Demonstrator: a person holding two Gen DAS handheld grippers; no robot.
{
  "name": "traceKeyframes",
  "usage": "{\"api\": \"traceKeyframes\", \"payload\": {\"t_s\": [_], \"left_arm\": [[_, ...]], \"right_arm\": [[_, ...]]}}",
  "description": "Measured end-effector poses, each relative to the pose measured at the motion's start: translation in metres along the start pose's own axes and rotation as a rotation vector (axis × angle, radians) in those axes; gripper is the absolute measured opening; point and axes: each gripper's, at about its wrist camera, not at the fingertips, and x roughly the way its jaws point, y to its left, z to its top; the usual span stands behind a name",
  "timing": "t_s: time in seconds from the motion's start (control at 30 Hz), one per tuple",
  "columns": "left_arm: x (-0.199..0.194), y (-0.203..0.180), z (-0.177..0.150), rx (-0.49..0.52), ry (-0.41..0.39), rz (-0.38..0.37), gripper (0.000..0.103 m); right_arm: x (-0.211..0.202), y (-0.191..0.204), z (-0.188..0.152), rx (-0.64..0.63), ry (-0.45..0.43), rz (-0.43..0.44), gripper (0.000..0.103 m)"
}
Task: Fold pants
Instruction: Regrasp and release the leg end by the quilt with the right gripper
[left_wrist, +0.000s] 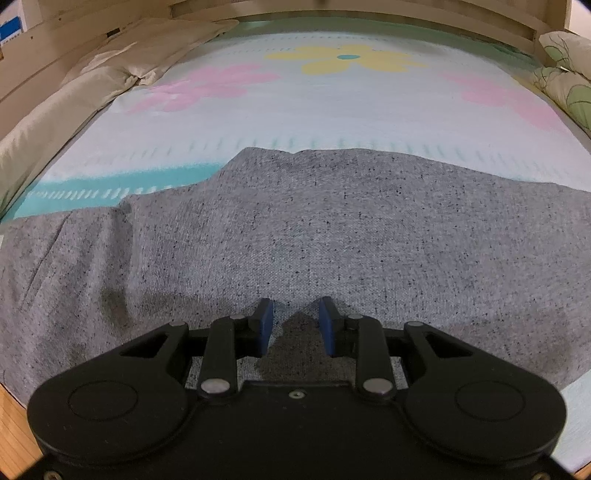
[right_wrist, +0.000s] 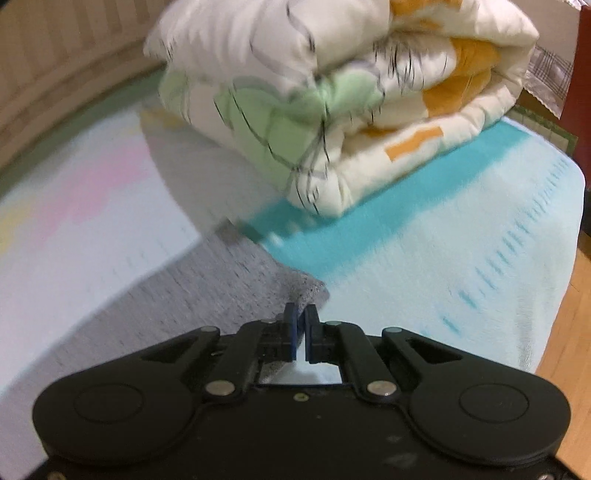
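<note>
Grey speckled pants (left_wrist: 295, 229) lie spread flat across the near part of the bed. My left gripper (left_wrist: 296, 319) hovers low over them, near their front edge. It is open, its blue pads (left_wrist: 266, 325) apart, with only flat cloth and shadow showing in the gap. In the blurred right wrist view, one end of the pants (right_wrist: 221, 288) tapers to a corner. My right gripper (right_wrist: 301, 321) sits at that corner. Its jaws are nearly together and pinch the cloth's edge.
The flowered sheet (left_wrist: 332, 110) has a teal band (right_wrist: 369, 221). A rolled quilt (right_wrist: 332, 110) lies just beyond the pants' corner and also shows at the right edge as a quilt (left_wrist: 565, 74). Beige pillows (left_wrist: 92, 85) line the left side. Wooden floor (right_wrist: 569, 314) lies past the bed edge.
</note>
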Motion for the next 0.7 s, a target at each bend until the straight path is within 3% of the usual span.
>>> {"api": "traceKeyframes", "payload": {"t_s": [0.07, 0.1, 0.17, 0.23, 0.33, 0.4, 0.53, 0.57, 0.7], "left_arm": [[-0.001, 0.0, 0.0, 0.015, -0.002, -0.006, 0.037], [-0.002, 0.002, 0.0, 0.016, -0.001, -0.015, 0.037], [-0.005, 0.008, 0.001, 0.002, 0.003, -0.025, 0.039], [-0.011, 0.016, 0.001, -0.012, -0.017, 0.0, 0.039], [-0.025, 0.028, 0.0, 0.001, -0.094, 0.056, 0.039], [-0.031, 0.041, -0.002, -0.021, -0.104, 0.081, 0.039], [-0.015, 0.078, -0.016, -0.168, 0.086, 0.081, 0.039], [-0.019, 0.083, -0.021, -0.186, 0.055, 0.059, 0.04], [-0.034, 0.073, -0.025, -0.056, 0.083, 0.071, 0.039]], "right_arm": [[0.014, 0.002, -0.004, -0.023, 0.039, -0.016, 0.009], [0.013, 0.004, -0.005, -0.039, 0.019, -0.04, 0.02], [0.005, 0.011, -0.004, -0.079, -0.012, -0.123, 0.03], [-0.008, 0.02, -0.003, -0.134, -0.056, -0.186, 0.029], [-0.033, 0.033, -0.001, -0.202, -0.16, -0.195, 0.029], [-0.046, 0.044, 0.0, -0.231, -0.189, -0.151, 0.029], [-0.062, 0.077, -0.004, -0.287, -0.174, -0.022, 0.029], [-0.064, 0.086, -0.005, -0.304, -0.17, 0.004, 0.028], [-0.073, 0.133, -0.012, -0.372, -0.128, 0.13, 0.028]]}}
